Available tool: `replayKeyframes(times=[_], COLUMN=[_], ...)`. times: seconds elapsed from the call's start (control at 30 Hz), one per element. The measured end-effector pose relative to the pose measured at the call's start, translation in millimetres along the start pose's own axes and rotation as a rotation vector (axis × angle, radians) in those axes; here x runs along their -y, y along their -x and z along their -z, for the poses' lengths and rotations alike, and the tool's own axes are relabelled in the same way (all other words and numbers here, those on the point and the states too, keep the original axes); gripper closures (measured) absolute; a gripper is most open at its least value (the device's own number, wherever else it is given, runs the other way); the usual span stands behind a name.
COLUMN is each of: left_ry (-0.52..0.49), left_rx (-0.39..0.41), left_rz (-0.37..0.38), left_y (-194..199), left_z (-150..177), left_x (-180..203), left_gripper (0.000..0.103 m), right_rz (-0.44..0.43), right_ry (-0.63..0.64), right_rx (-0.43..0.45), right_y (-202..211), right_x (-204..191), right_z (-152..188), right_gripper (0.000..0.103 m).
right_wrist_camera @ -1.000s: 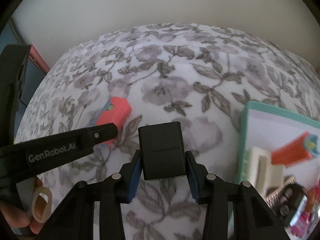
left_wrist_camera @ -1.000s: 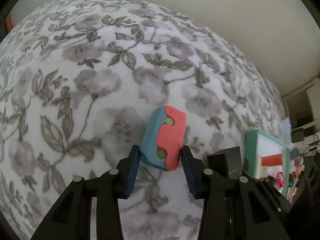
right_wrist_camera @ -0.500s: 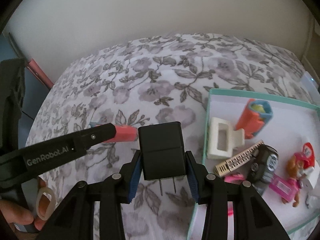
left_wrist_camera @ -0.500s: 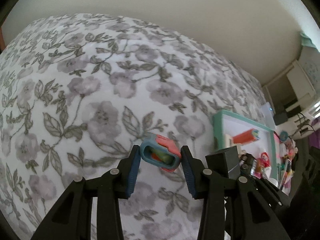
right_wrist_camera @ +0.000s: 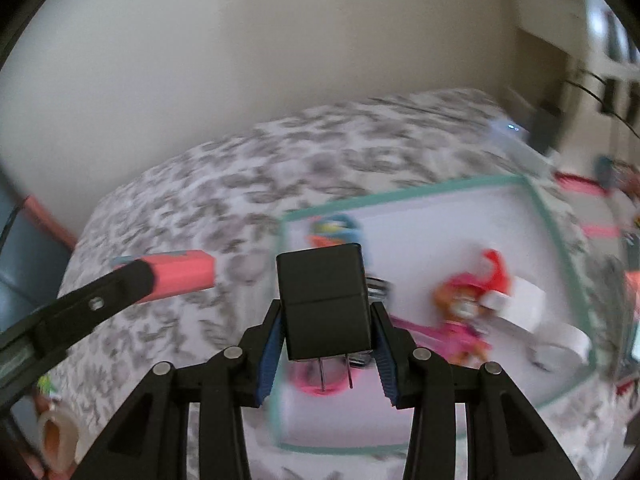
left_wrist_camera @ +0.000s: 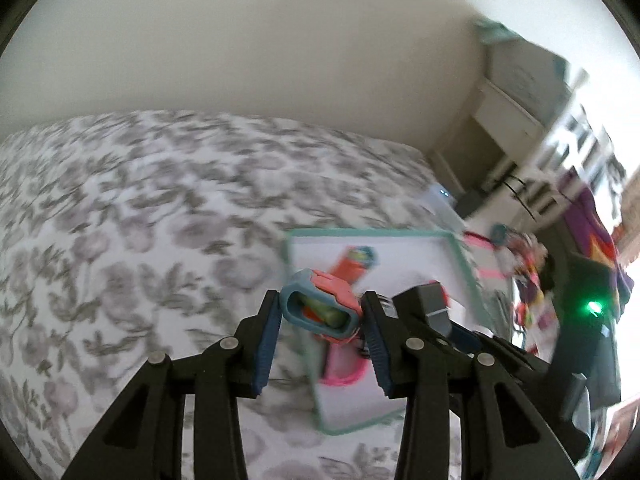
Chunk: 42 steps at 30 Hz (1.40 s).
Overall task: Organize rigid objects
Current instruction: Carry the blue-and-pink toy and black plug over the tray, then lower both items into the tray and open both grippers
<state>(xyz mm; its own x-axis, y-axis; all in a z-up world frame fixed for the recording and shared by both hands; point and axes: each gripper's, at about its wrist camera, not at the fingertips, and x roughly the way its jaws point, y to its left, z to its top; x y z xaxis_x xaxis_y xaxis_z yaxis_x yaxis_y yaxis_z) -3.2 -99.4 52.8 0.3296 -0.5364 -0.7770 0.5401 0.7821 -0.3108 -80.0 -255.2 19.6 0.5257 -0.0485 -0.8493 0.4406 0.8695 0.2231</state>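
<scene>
My left gripper (left_wrist_camera: 320, 316) is shut on a blue and coral block toy (left_wrist_camera: 320, 308), held in the air over the near left edge of a white tray with a teal rim (left_wrist_camera: 460, 256). My right gripper (right_wrist_camera: 324, 332) is shut on a black plug adapter (right_wrist_camera: 322, 300), prongs pointing down, above the same tray (right_wrist_camera: 536, 200). In the right wrist view the left gripper's finger (right_wrist_camera: 92, 300) and the coral toy (right_wrist_camera: 180, 274) show at the left. In the left wrist view the adapter (left_wrist_camera: 430, 300) sits just right of the toy.
The tray lies on a floral bedspread (left_wrist_camera: 120, 220) and holds an orange and blue toy (left_wrist_camera: 354, 262), a small doll figure (right_wrist_camera: 464, 308), a white piece (right_wrist_camera: 524, 308) and a pink ring (left_wrist_camera: 344, 376). Colourful clutter (left_wrist_camera: 524, 272) and furniture (left_wrist_camera: 520, 92) stand to the right.
Both grippers rose off the bedspread and swung right with their objects, from open bedding to over the tray. The block toy tilted so its hollow end faces the camera.
</scene>
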Motion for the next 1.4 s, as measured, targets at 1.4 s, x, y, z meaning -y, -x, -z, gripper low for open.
replayKeyframes(times=[1.4], left_ry=[0.04], left_rx=[-0.157], left_rz=[-0.262], left_y=[-32], left_z=[66], left_x=[-13], left_gripper=[0.02], right_rz=[0.108], right_ry=[-0.01], right_rx=[-0.186], right_y=[-22], right_x=[32], right_z=[48], right_gripper=[0.034])
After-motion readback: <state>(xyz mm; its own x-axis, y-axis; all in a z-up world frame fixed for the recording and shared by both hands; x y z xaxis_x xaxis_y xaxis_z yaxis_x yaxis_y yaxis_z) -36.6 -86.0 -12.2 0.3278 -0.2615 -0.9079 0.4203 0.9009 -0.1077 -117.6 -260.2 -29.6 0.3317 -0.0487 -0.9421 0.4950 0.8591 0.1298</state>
